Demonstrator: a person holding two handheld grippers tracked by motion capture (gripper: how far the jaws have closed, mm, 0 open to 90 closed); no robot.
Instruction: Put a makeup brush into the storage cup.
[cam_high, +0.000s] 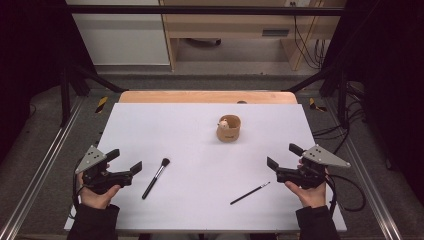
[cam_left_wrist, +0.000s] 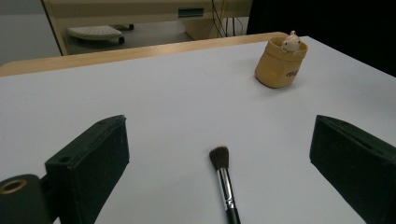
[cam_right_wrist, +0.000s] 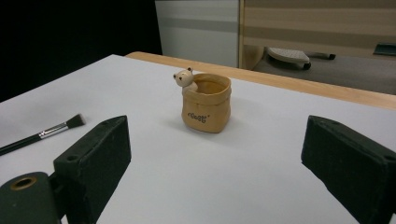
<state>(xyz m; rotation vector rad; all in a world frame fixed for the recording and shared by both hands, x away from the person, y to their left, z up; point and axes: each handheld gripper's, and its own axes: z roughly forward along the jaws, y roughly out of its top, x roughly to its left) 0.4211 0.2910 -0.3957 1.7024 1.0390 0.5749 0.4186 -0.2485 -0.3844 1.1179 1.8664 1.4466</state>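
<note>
Brush (cam_high: 155, 178) | just right of left tongs (cam_high: 125, 161) | untouched, tongs agape

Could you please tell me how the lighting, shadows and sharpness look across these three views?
High view: the white table is evenly lit without glare, while the side margins fall into darkness. Left gripper view: the jaws are slightly soft, the makeup brush fairly sharp, with faint shadow. Right gripper view: the tan pot is crisp, casting a soft shadow; the far background blurs.

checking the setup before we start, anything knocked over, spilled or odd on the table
Nothing stands out. The tan pouch-shaped cup with a small bear figure stands upright; the fluffy black makeup brush and the thin black brush lie flat, apart, on the white table.
</note>
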